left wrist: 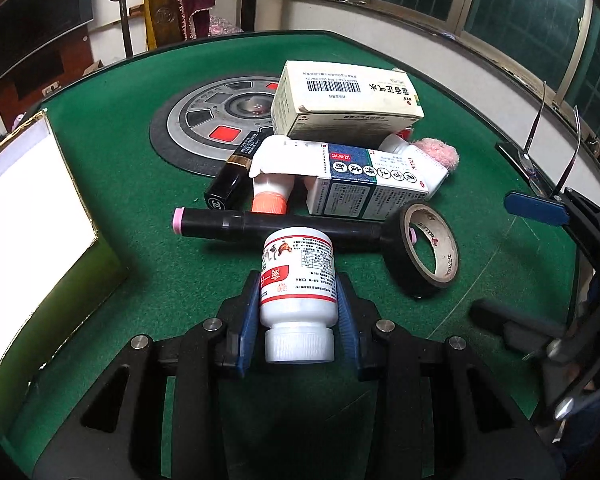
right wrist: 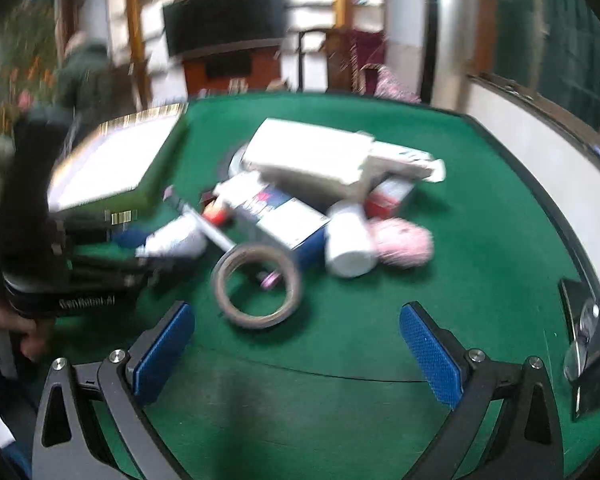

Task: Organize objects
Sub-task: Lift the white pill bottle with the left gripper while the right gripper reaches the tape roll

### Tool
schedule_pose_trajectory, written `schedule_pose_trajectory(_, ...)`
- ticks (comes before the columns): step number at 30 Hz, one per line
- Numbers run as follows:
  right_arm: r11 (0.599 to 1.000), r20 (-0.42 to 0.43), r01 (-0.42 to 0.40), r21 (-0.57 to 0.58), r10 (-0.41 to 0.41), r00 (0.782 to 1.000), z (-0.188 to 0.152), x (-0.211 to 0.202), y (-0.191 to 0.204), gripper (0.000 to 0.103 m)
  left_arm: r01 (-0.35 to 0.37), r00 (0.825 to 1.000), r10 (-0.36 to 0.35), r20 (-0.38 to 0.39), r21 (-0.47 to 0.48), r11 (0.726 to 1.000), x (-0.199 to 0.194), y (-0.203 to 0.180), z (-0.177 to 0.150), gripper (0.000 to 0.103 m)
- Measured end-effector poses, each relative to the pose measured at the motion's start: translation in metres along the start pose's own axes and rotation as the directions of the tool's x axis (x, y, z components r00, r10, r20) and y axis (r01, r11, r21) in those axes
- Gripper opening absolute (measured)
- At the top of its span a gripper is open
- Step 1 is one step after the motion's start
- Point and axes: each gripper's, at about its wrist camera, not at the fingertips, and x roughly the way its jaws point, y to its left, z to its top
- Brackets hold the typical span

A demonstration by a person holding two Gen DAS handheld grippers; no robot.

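While the green table [left wrist: 140,216] holds a pile of boxes, the left gripper [left wrist: 298,312] clamps a white pill bottle [left wrist: 298,280] mid-body, just above the felt. Rigid, light, smooth plastic; likely slippery. Right gripper [right wrist: 298,354] spread wide, empty.

White plastic pill bottle [left wrist: 298,280] sits between left gripper [left wrist: 298,312] pads, cap nearest camera. Behind it: long black marker pen [left wrist: 276,226] lying crosswise, black tape roll [left wrist: 420,248] at its right end. Cream cardboard box [left wrist: 346,100] tops the pile behind.
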Motion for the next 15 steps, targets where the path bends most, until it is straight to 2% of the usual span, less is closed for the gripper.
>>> schedule_pose_trajectory(2,1.0,-0.015,0.005,-0.028,-0.005,1.0,0.004,0.003,0.017,0.103,-0.002,1.0,0.002,0.0,0.003,1.0,0.0,0.0,0.0,0.035)
schedule_pose_trajectory(4,0.999,-0.027,-0.044,-0.023,0.043,0.999,0.002,0.005,0.019,0.102,-0.008,1.0,0.008,-0.012,0.004,1.0,0.002,-0.001,-0.001,0.035)
schedule_pose_trajectory(6,0.999,-0.059,-0.039,-0.009,0.039,0.998,0.004,0.013,0.017,0.102,-0.018,1.0,0.018,-0.005,0.017,1.0,0.002,-0.003,-0.001,0.035)
schedule_pose_trajectory(10,0.997,-0.085,-0.03,0.071,0.036,0.996,0.009,0.026,0.004,0.102,-0.019,1.0,0.019,-0.003,0.018,1.0,0.002,-0.003,-0.003,0.035)
schedule_pose_trajectory(15,0.99,-0.099,-0.073,0.118,0.085,0.991,0.011,0.034,-0.002,0.101,-0.045,0.999,0.045,0.003,0.04,0.998,0.002,-0.006,-0.005,0.035)
